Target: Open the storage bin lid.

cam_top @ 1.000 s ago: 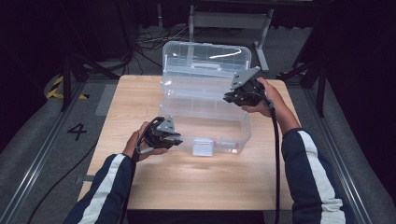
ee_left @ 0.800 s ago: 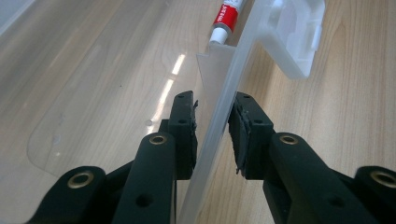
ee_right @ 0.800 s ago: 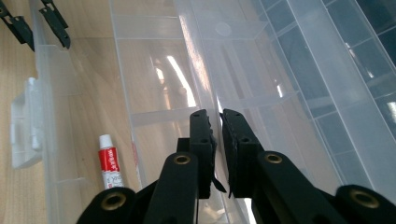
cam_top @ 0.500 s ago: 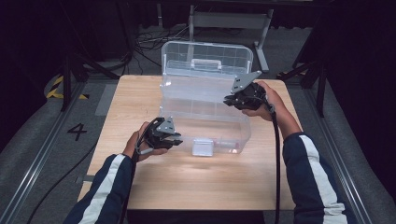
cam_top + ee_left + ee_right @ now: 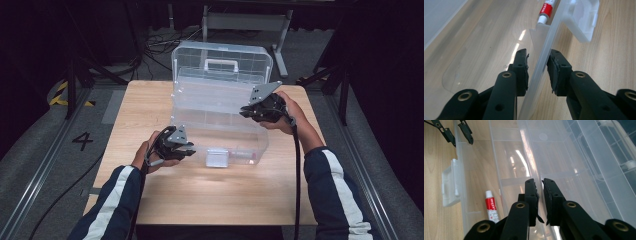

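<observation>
Right gripper [image 5: 246, 111] is dipping a bit lower, clenching the clear storage box's [image 5: 220, 107] tray while left gripper [image 5: 189, 148] is straddling its front wall, released.

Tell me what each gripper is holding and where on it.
The left gripper straddles the clear box's front wall, jaws not visibly closed on it. The right gripper pinches the rim of the box's inner tray.

A light wooden table [image 5: 150, 107] carries one thing — a clear plastic box [image 5: 220, 107], lid raised.
</observation>
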Motion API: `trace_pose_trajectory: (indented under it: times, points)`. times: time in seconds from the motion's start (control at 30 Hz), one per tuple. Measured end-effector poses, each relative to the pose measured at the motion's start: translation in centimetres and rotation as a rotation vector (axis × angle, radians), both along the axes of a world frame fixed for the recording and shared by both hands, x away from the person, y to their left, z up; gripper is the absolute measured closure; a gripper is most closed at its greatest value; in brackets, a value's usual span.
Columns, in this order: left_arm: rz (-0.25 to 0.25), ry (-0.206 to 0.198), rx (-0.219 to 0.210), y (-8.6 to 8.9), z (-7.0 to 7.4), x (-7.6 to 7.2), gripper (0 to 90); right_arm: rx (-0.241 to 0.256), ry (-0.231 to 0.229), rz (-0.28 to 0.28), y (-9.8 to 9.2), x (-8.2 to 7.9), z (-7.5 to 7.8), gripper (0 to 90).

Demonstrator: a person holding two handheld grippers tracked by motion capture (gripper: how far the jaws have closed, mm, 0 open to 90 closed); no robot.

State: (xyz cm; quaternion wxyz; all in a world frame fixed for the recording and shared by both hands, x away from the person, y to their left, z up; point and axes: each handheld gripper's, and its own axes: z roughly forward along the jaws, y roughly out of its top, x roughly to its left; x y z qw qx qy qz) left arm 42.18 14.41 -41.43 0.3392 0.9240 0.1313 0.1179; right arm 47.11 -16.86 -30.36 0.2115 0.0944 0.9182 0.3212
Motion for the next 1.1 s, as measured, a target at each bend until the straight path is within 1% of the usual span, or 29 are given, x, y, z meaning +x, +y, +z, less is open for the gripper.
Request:
trace_pose_trajectory:
  times: [0.4,0.63,0.7,0.77,0.8,0.87,0.9,0.97,1.1]
  points:
    - [0.008,-0.017,-0.002,0.0,-0.1,-0.2,68.1,0.011,-0.003,0.003,-0.2,-0.7,-0.4,81.5]
    - [0.017,-0.014,-0.020,0.0,-0.1,-0.3,67.2,0.019,-0.008,0.005,-0.3,-0.9,-0.6,81.2]
    - [0.022,-0.017,-0.027,0.1,0.0,-0.3,67.5,0.021,-0.007,0.006,-0.3,-1.0,-0.6,81.1]
    - [0.027,-0.029,-0.014,0.1,0.1,-0.5,67.0,0.023,-0.006,0.007,-0.4,-1.0,-0.7,81.0]
    - [0.031,-0.030,-0.028,0.2,0.2,-0.6,66.1,0.023,-0.005,0.007,-0.4,-1.0,-0.7,81.0]
    - [0.026,-0.029,-0.031,0.3,0.3,-0.6,65.1,0.024,-0.007,0.006,-0.4,-1.0,-0.7,80.9]
    - [0.021,-0.035,-0.029,0.3,0.4,-0.7,65.2,0.024,-0.006,0.005,-0.3,-1.0,-0.7,80.9]
    - [0.018,-0.039,-0.037,0.4,0.7,-0.9,64.7,0.027,-0.006,0.005,-0.4,-1.0,-0.7,80.7]
    - [0.028,-0.052,-0.054,0.8,1.3,-1.3,62.6,0.032,-0.007,0.006,-0.4,-1.1,-0.8,80.6]
